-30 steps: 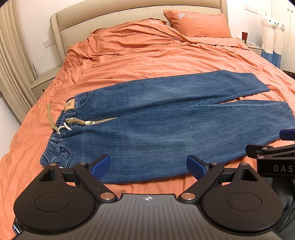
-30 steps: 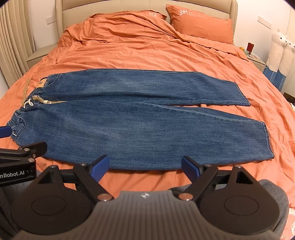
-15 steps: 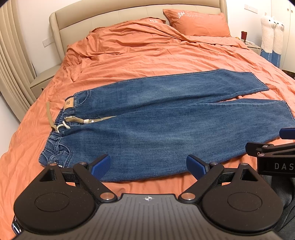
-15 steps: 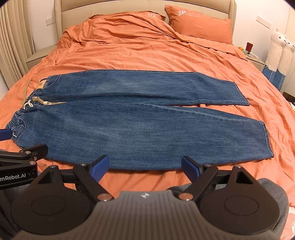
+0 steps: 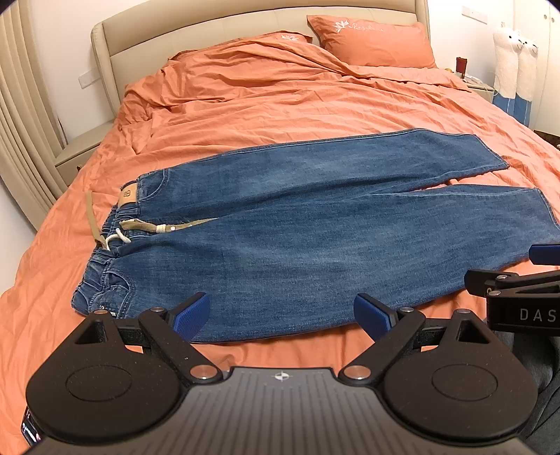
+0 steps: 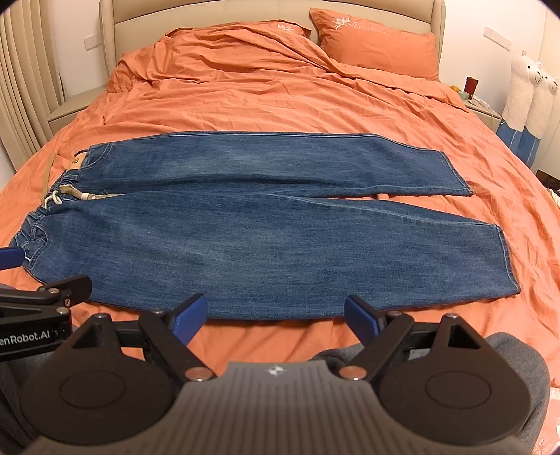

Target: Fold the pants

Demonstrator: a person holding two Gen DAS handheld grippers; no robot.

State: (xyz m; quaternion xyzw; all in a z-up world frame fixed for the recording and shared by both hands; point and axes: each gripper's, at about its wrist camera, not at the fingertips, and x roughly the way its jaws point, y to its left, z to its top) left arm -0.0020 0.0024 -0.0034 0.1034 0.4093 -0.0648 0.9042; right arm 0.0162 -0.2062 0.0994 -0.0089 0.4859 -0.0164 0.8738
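Blue jeans [image 5: 297, 238] lie flat on the orange bed, waistband to the left with a tan drawstring [image 5: 140, 225], both legs stretching right. They also show in the right wrist view [image 6: 262, 224]. My left gripper [image 5: 281, 315] is open and empty, held above the near edge of the jeans by the hip. My right gripper [image 6: 274, 315] is open and empty, above the near edge of the lower leg. Each gripper shows at the edge of the other's view.
The orange duvet [image 5: 280, 98] is rumpled toward the beige headboard [image 5: 210, 31], with an orange pillow [image 5: 374, 42] at the back right. A nightstand [image 5: 80, 150] stands left. Plush toys [image 6: 532, 98] and another nightstand stand right.
Both grippers have drifted slightly; the jeans sit a little higher in each view. Jaws stay open, and the jeans have not moved.
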